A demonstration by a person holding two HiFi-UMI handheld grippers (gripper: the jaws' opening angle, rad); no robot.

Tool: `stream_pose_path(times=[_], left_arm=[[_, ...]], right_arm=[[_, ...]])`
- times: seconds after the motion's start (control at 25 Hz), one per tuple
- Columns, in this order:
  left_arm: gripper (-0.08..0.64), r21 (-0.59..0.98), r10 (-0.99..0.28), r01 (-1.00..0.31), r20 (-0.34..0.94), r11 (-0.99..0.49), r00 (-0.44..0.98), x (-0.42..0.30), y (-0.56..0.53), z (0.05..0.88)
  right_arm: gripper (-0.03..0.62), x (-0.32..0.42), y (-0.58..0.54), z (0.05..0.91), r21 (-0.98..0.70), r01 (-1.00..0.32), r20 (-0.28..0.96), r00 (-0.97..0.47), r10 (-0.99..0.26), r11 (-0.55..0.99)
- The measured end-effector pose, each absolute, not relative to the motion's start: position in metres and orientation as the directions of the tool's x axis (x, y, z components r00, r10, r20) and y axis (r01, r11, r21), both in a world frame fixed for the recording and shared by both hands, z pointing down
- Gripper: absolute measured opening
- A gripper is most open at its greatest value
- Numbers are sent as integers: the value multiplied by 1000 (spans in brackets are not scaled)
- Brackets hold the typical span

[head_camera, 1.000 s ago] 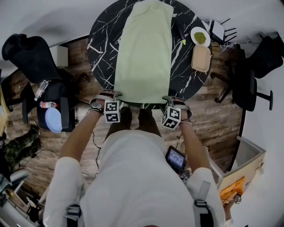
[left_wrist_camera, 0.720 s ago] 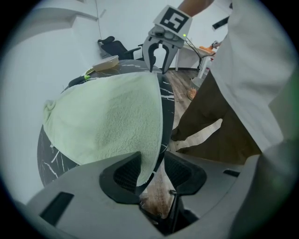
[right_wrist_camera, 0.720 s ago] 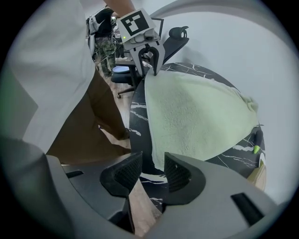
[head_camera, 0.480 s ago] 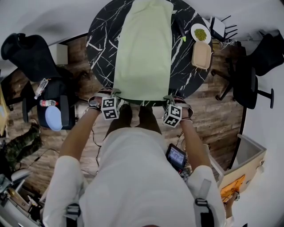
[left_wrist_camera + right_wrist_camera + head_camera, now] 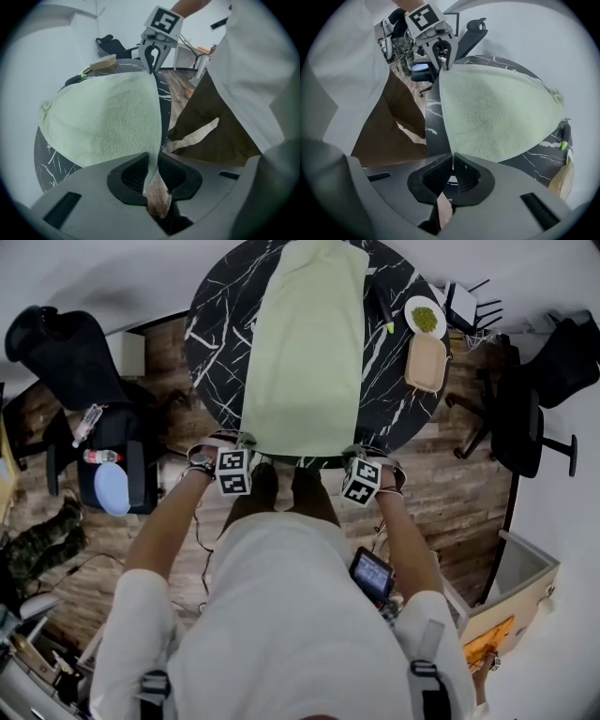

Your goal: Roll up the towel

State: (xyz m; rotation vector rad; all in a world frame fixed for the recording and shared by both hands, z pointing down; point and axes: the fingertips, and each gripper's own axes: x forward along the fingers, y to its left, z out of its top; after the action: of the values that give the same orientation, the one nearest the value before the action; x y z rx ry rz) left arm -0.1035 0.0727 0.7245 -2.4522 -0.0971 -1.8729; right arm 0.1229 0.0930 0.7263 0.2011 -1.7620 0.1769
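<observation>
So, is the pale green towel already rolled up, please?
No, the pale green towel lies flat across the black marble table.

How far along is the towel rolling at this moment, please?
Done: the towel lies spread flat along the table. In hand: the left tongs and right tongs have just been closing, and each now pinches a near corner of it. Left: no turn of roll shows yet, so the whole length remains.
</observation>
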Motion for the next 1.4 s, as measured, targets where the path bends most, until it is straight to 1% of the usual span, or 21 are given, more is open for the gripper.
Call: stream_pose_path(times=[0.12,0.24,0.56,0.68,0.84,0.92,1.24,1.4], left_arm=[[27,-19,3,78,962,-997,273,-104,77,724],[12,-30,-15,49,959,-998,283,-104,76,722],[11,2,13,36,955,-999,296,-98,81,717],[11,36,47,44,953,-998,299,-96,87,713],[11,108,125,72,946,-992,300,-92,103,702],[11,126,142,74,942,-989,303,-91,107,698],[12,97,107,49,948,-994,300,-86,69,690],[12,89,92,26,957,-996,276,-86,48,691]], right_arm=[[9,123,91,726,-2,-243,978,-201,-48,970],[9,127,89,723,10,-260,977,-203,-65,966],[8,138,100,712,-1,-302,978,-201,-62,953],[8,142,108,709,-21,-311,979,-201,-44,950],[8,145,128,703,-82,-309,978,-207,17,948],[8,146,132,701,-101,-322,975,-218,30,941],[9,147,83,686,-60,-399,965,-257,-49,915],[9,148,61,688,-53,-424,967,-247,-59,904]])
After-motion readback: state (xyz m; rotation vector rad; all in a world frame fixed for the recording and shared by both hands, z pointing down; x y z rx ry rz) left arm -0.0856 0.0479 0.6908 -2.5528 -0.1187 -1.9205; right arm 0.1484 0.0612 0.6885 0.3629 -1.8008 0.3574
